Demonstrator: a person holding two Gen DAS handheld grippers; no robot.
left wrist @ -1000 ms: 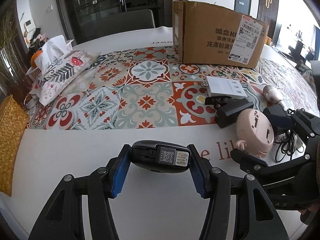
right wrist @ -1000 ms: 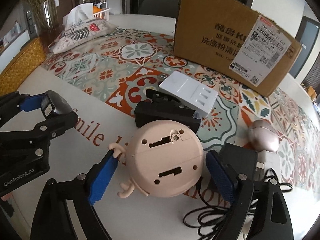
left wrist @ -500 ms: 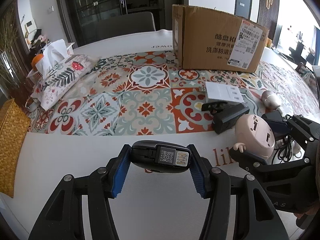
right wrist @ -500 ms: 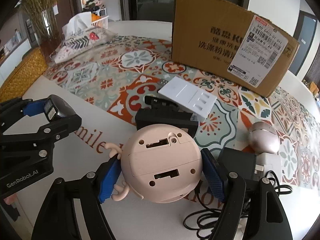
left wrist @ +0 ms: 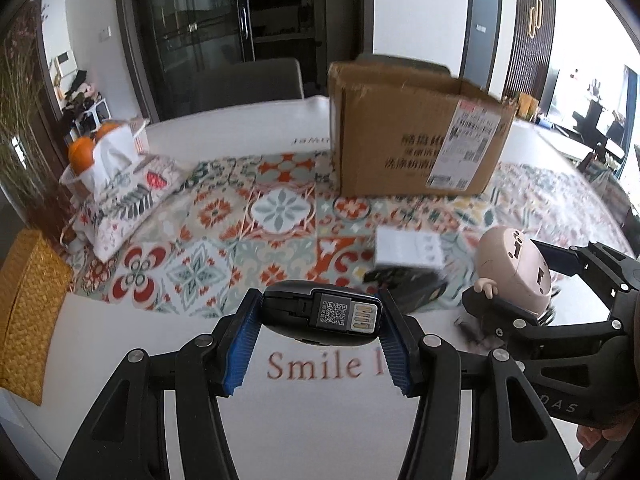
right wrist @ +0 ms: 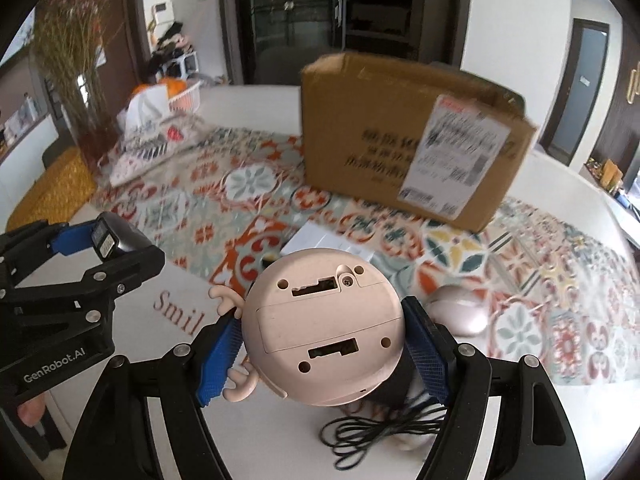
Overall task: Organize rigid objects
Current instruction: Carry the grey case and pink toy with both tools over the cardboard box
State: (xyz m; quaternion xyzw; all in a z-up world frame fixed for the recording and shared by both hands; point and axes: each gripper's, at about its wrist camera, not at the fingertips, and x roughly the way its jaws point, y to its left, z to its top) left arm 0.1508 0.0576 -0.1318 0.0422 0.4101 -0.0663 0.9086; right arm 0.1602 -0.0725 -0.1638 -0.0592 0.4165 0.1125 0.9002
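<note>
Now we have both loads off the tabletop (left wrist: 320, 432): our left gripper (left wrist: 320, 346) is clamped on a dark flat gadget (left wrist: 320, 312) with a code sticker and gold contacts facing the camera, and our right gripper (right wrist: 320, 354) is closed on the round pink figure toy (right wrist: 322, 330), its base turned toward us and its little arms poking out at the left pad. The right jaws have just been closing, with the toy between them, and the blue pads now press its sides. We judge the open cardboard box (right wrist: 400, 152) at the far side of the patterned cloth (right wrist: 248, 208) to be the likely destination, though nothing confirms that. To carry well, we should keep both loads high enough to pass over the white plate (left wrist: 408, 246) and the black adapter (left wrist: 412, 286) lying between us and the box, and keep our two grippers apart so they do not knock. The toy is round and could roll in the pads, so a steady wrist matters. A black cable (right wrist: 376, 426) lies coiled just below the toy; we cannot tell whether it is attached.
</note>
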